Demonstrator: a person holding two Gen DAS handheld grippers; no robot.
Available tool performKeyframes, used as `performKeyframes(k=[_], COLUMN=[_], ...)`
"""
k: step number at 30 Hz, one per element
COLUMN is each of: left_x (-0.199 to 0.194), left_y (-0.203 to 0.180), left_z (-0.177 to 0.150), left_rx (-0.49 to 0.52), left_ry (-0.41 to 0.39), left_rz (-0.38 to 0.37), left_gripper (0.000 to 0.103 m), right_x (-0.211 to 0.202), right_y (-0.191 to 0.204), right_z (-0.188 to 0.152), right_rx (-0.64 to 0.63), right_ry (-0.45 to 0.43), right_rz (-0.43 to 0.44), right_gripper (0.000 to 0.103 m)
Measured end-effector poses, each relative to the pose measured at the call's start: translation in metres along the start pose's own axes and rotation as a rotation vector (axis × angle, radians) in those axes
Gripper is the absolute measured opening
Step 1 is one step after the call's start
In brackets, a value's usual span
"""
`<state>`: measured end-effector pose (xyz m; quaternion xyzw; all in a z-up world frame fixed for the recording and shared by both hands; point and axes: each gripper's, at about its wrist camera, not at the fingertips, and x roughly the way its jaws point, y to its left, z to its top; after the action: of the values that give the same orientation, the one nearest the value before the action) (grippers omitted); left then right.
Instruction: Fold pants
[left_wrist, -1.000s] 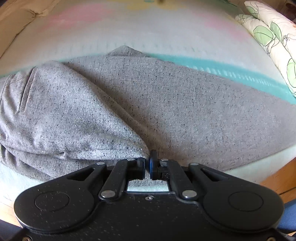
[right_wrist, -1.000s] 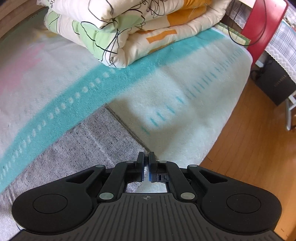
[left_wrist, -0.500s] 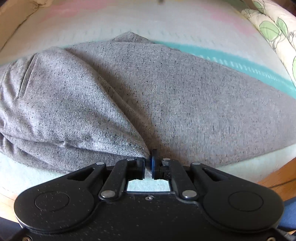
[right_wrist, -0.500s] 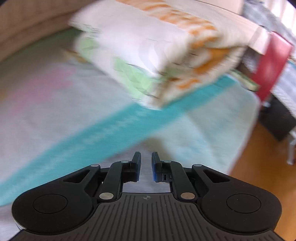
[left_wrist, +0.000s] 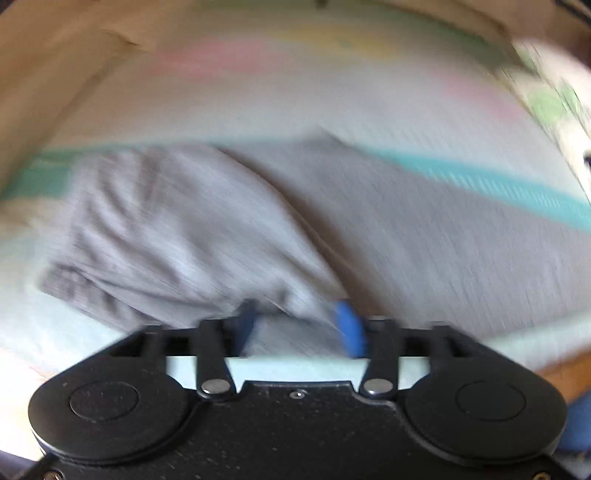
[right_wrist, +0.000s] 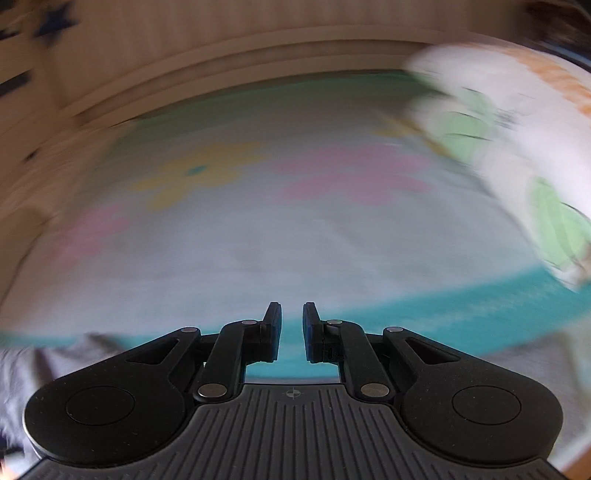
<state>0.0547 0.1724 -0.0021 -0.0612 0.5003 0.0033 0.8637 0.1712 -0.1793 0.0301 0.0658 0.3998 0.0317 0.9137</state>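
The grey pants (left_wrist: 280, 221) lie on the bed blanket (left_wrist: 332, 92); the left gripper (left_wrist: 299, 325) is opening over their near fold, and through the blur cloth seems to sit between the jaws, so it may snag; the right gripper (right_wrist: 291, 328) hangs slightly parted, empty

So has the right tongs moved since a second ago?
Yes. The right tongs swung away from the floor edge, toward the headboard; the folded quilt now sits at right.
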Motion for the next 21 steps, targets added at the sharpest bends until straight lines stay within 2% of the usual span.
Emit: performKeyframes(k=[3, 6, 10, 14, 16, 21], left_x=[-0.006, 0.001, 0.013, 0.02, 0.027, 0.057], left_y=[0.034, 0.063, 0.102, 0.125, 0.135, 0.156], left_z=[0.018, 0.031, 0.039, 0.042, 0.045, 0.05], left_rx=[-0.094, -0.161, -0.286, -0.323, -0.326, -0.38], left_ry=[-0.028, -0.002, 0.04, 0.051, 0.067, 0.124], left_rz=[0.065, 0.134, 0.2, 0.255, 0.27, 0.224], left_gripper=[0.066, 0.07, 0.07, 0.071, 0.072, 0.073], right_x=[0.003, 0.005, 0.001, -0.003, -0.007, -0.013], right_y=[0.04, 0.076, 0.116, 0.154, 0.175, 0.218], right_z=[-0.006, -0.018, -0.033, -0.049, -0.06, -0.094], right_rx=[-0.118, -0.238, -0.371, -0.506, -0.572, -0.742], right_ry=[0.006, 0.012, 0.006, 0.009, 0.006, 0.002], right_rz=[0.078, 0.135, 0.24, 0.346, 0.39, 0.511], right_gripper=[0.012, 0.012, 0.012, 0.012, 0.012, 0.012])
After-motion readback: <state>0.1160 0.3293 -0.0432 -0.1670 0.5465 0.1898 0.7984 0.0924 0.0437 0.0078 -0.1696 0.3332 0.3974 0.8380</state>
